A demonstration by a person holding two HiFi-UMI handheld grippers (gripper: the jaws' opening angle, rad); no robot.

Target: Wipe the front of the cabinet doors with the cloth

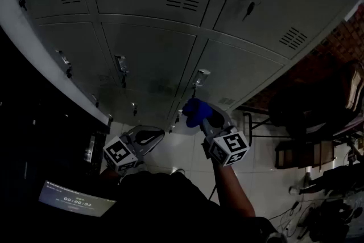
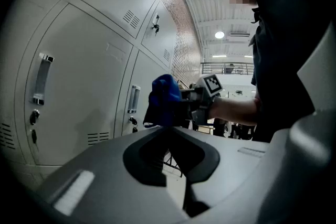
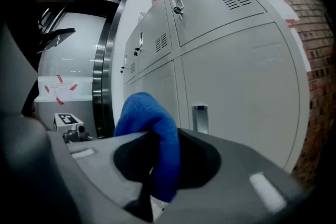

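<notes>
Right hand-held gripper [image 3: 157, 168]: jaws closed on the blue cloth [image 3: 150, 126]. A fold of it bulges up and forward past the tips, and the rest hangs down between them.

Left hand-held gripper [image 2: 176, 160]: jaws brought together with nothing between them. It sits low beside the right one, slightly further from the lockers, and takes no part in the wiping.

Cloth position: at the tip of the right hand-held gripper, which points it at the lower row of cabinet doors [image 1: 156, 60].

Nearest door: the lower door [image 3: 247, 97] lies ahead and to the right of the right hand-held gripper. Its handle [image 3: 200, 118] is just beyond the cloth.

Contact: none of the three views settles whether the cloth is pressed on the metal. The right gripper view suggests it is near the door face and not flat against it.

Done so far: the cloth is picked up and brought to the cabinet. The doors look evenly grey, with no streak or damp patch to mark a wiped area.

Left to do: probably most of the job. That means setting the cloth on the door ahead, sweeping across its face around the handle and lock, then moving to the neighbouring doors and the row above.

Stage: judged early, at the start of the first door.
</notes>
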